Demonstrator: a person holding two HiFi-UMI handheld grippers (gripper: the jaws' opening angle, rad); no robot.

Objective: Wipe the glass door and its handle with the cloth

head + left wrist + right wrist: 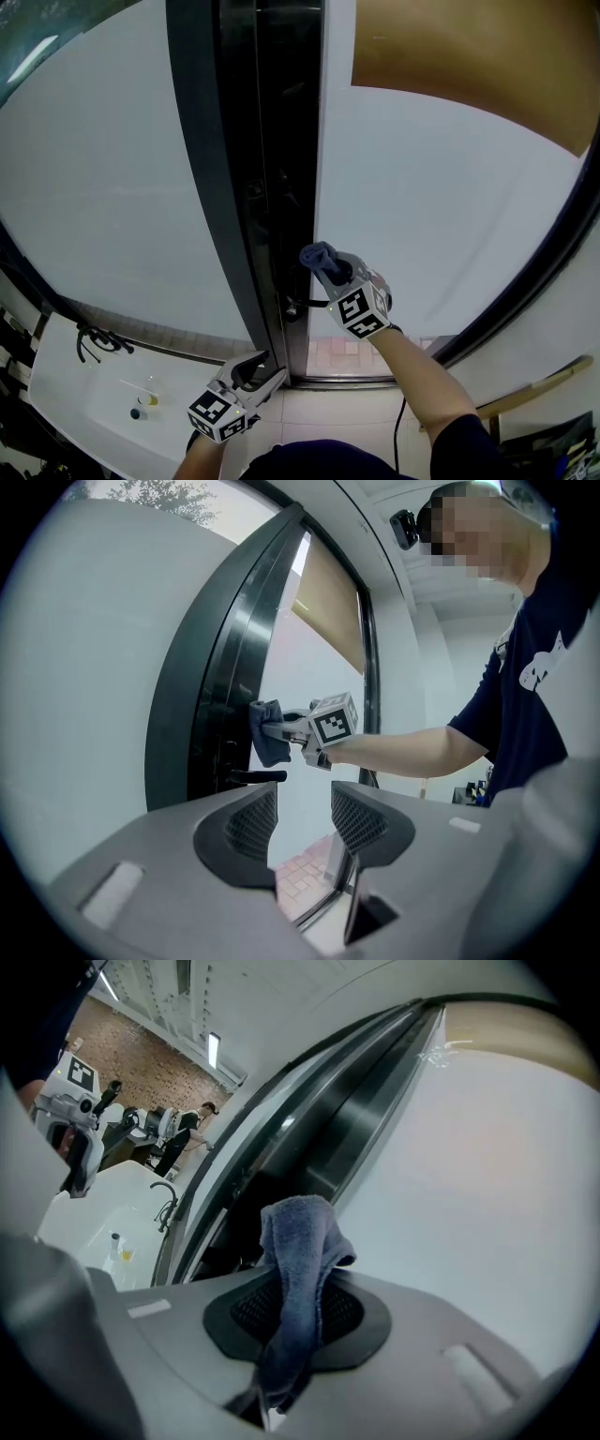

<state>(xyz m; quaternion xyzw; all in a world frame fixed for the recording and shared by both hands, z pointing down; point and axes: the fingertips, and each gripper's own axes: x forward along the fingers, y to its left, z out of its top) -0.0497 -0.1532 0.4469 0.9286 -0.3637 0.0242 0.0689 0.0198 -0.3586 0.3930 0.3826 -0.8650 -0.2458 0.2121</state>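
Observation:
The frosted glass door (431,206) (487,1194) stands right of a dark frame (267,187) (211,696). A black lever handle (292,305) (251,776) juts from the frame's edge. My right gripper (323,265) (272,727) (292,1312) is shut on a blue cloth (319,257) (269,733) (298,1269), held against the frame edge just above the handle. Lower down and to the left my left gripper (265,370) (302,822) hangs open, nothing between its jaws, apart from the door.
A second frosted pane (103,178) lies left of the frame. A white counter (84,394) (103,1213) with a black tap (94,339) and small bottles (142,405) is at lower left. Tiled floor (347,352) shows beneath the door. People stand far off (183,1133).

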